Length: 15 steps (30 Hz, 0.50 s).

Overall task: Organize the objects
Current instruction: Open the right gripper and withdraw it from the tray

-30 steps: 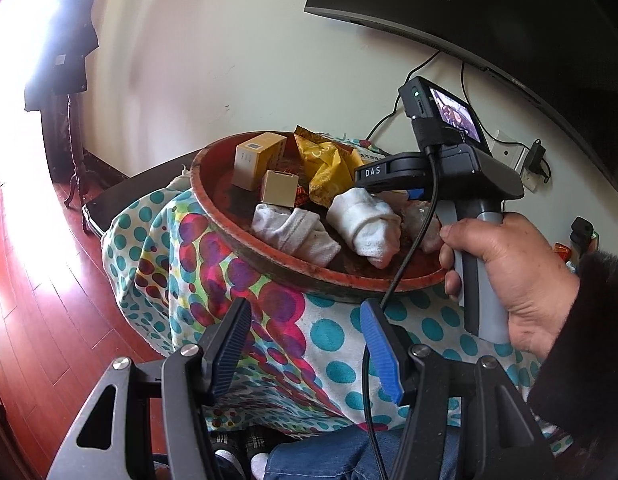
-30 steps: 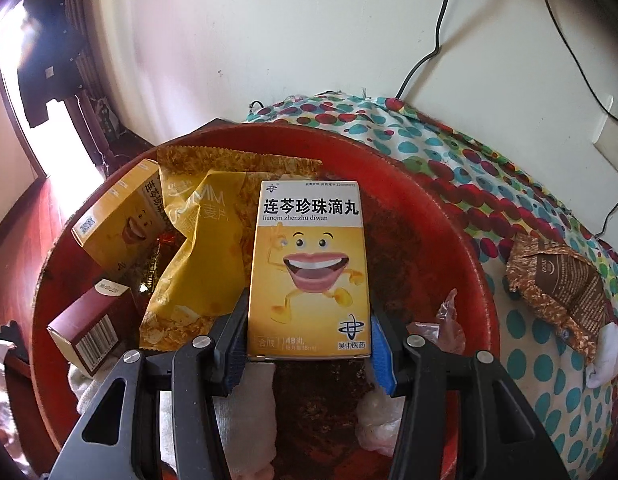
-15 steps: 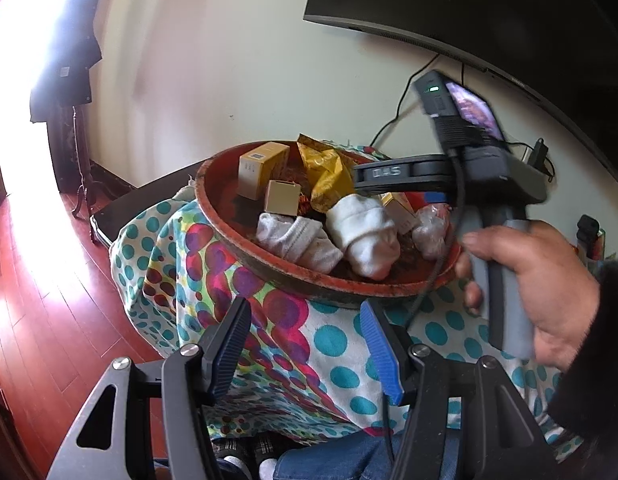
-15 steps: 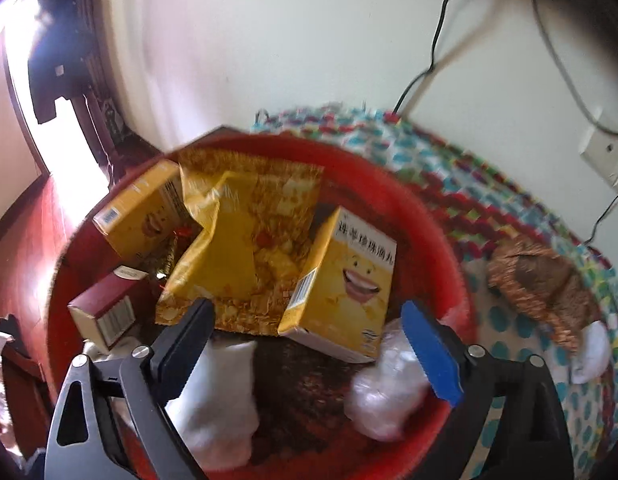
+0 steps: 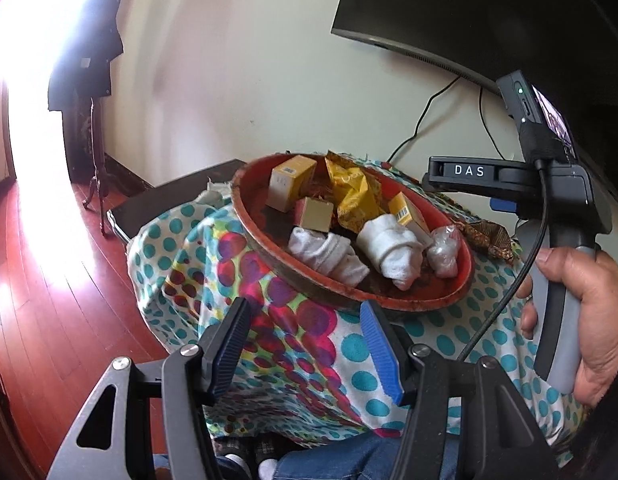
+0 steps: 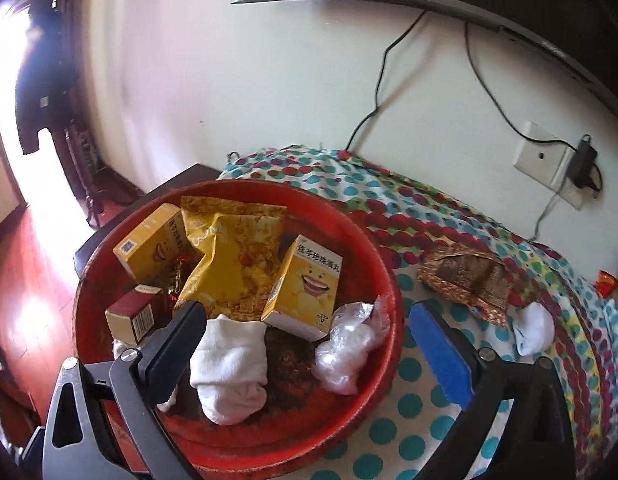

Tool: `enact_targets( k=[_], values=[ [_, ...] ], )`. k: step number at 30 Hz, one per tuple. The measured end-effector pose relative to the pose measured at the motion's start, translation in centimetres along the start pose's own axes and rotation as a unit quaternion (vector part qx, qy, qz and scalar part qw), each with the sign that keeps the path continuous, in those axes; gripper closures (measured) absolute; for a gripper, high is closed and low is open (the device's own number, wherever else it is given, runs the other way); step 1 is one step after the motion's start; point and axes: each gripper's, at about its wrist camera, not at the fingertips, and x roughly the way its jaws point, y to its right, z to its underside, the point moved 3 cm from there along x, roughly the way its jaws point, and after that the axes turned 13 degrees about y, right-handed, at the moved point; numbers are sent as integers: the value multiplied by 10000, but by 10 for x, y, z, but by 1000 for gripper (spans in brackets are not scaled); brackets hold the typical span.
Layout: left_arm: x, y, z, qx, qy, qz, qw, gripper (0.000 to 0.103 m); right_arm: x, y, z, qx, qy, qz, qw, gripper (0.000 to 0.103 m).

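Observation:
A round red tray (image 6: 371,240) sits on a polka-dot cloth. The yellow box with a smiling face (image 6: 309,284) stands tilted in it, leaning toward a yellow snack bag (image 6: 233,256). My right gripper (image 6: 305,312) hovers above the tray's near side; its jaws are opening wide and touch nothing. Below them lie a rolled white sock (image 6: 229,368) and a clear plastic bundle (image 6: 349,352). A second yellow box (image 6: 149,244) and a dark red box (image 6: 131,316) stand at the tray's left. My left gripper (image 5: 304,306) is open and empty, in front of the tray (image 5: 245,216).
On the cloth right of the tray lie a brown foil packet (image 6: 465,276) and a white sock (image 6: 533,328). A wall socket with a plug (image 6: 549,164) and cables are behind. A dark screen (image 5: 489,20) hangs above. A hand (image 5: 577,304) holds the right gripper's handle.
The right gripper let go of the smiling yellow box, opened wide and rose back from the tray. The box now stands in the tray. The left gripper lifted slightly.

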Motion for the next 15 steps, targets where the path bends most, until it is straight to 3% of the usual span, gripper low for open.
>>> enact_targets(
  k=[10,15],
  values=[
    [0,-1,-2,47,8,-129,9999,45,-21,-12,-12,-200,195,-182,9994,1],
    [0,12,1,361,103,-152,9992,45,-28,14,-8,129,266,-228,9993,1]
  ],
)
